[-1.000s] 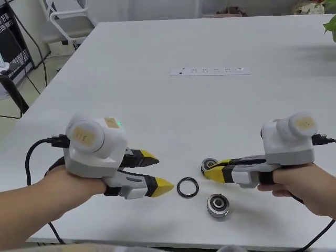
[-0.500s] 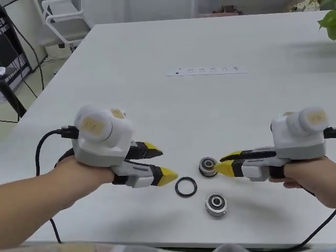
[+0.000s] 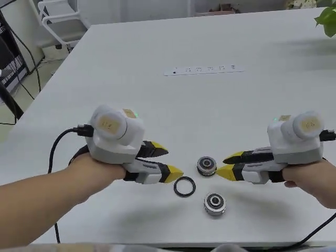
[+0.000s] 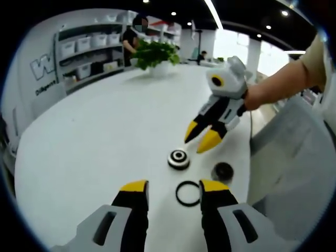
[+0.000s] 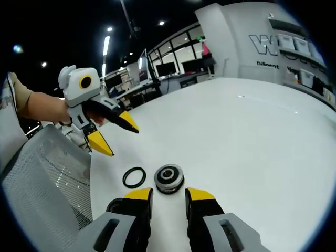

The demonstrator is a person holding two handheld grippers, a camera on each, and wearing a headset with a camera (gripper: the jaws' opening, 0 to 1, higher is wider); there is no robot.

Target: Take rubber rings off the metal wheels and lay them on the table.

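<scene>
The right tool (image 3: 224, 165) aims at a wheel (image 3: 207, 165), likely for its ring.
Both tools released, empty; left tool (image 3: 170, 161) hovers by loose ring (image 3: 185, 187) on surface (image 3: 157, 94).

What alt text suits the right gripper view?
The right gripper, jaws open, points at a metal wheel just ahead on the white table. A loose black rubber ring lies beside the wheel, and the left gripper hovers open beyond it.

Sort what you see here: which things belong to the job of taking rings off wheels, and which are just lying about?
Belongs to the job: far metal wheel; near metal wheel; loose rubber ring; left claw; right claw.
Just lying about: power strip; plant.
</scene>
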